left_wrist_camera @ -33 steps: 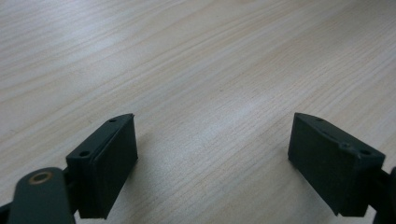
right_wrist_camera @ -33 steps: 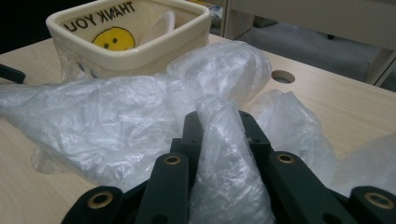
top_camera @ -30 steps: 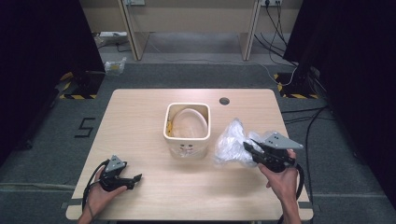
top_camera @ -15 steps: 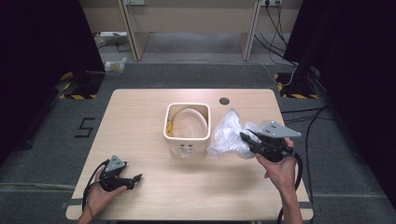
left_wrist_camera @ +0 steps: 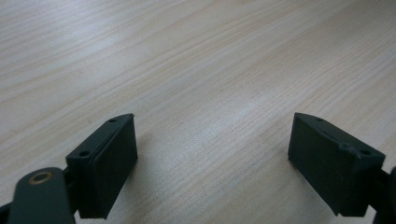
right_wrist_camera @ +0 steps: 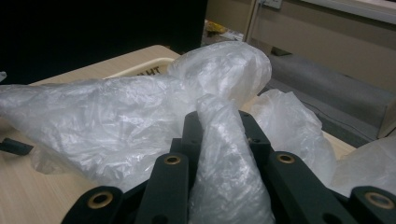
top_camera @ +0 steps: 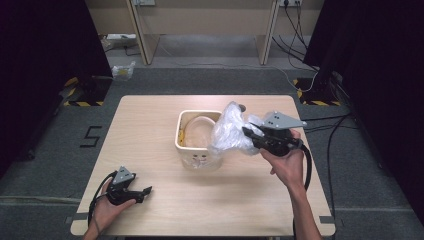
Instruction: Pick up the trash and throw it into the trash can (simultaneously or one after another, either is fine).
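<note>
— So, what has your right tool [top_camera: 248, 134] got hold of?

— My right tool is closed on a crumpled clear plastic bag [top_camera: 229, 131]. In the right gripper view a twist of the bag [right_wrist_camera: 219, 154] runs up between the two black jaws, and they pinch it tight.

— Where is the bag, then?

— It's lifted off the desk [top_camera: 150, 125], hanging from the tool at the right rim of the cream-coloured bin [top_camera: 187, 150]. From the high view part of the bag overlaps the bin's right edge; whether it touches the rim, I cannot tell.

— And the bin?

— It stands upright near the middle of the desk, with a pale liner showing inside.

— What about your left tool [top_camera: 145, 191]?

— My left hand [top_camera: 107, 207] holds it low at the near left corner of the desk, well apart from the bin. In the left gripper view its jaws stand wide apart, with bare wood grain between them and nothing held.
</note>
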Motion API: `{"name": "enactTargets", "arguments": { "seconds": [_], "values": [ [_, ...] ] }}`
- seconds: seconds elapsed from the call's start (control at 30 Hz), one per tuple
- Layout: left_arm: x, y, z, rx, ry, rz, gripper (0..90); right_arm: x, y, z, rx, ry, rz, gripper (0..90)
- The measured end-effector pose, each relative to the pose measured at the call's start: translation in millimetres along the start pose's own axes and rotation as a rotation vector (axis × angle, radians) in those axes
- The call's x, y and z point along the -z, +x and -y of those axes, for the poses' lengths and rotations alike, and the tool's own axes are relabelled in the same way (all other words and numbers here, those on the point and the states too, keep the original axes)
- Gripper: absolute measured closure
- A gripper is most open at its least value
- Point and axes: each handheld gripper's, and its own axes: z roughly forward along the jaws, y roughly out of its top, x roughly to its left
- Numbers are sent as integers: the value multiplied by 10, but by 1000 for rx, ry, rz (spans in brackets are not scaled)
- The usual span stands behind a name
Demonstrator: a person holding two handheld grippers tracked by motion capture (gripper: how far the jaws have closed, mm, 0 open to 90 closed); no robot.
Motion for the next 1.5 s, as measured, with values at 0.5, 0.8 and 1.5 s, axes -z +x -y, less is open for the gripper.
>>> {"name": "enactTargets", "arguments": {
  "seconds": [0.5, 0.8, 1.5],
  "values": [
    [-2, 0, 1, 0, -2, 1, 146, -364, 113, -302, 23, 10, -56, 764],
    [-3, 0, 1, 1, -4, 0, 146, -613, 217, -453, 42, 24, -83, 764],
    [3, 2, -1, -2, 4, 3, 146, -1458, 432, -471, 87, 223, -136, 761]
  ]
}}
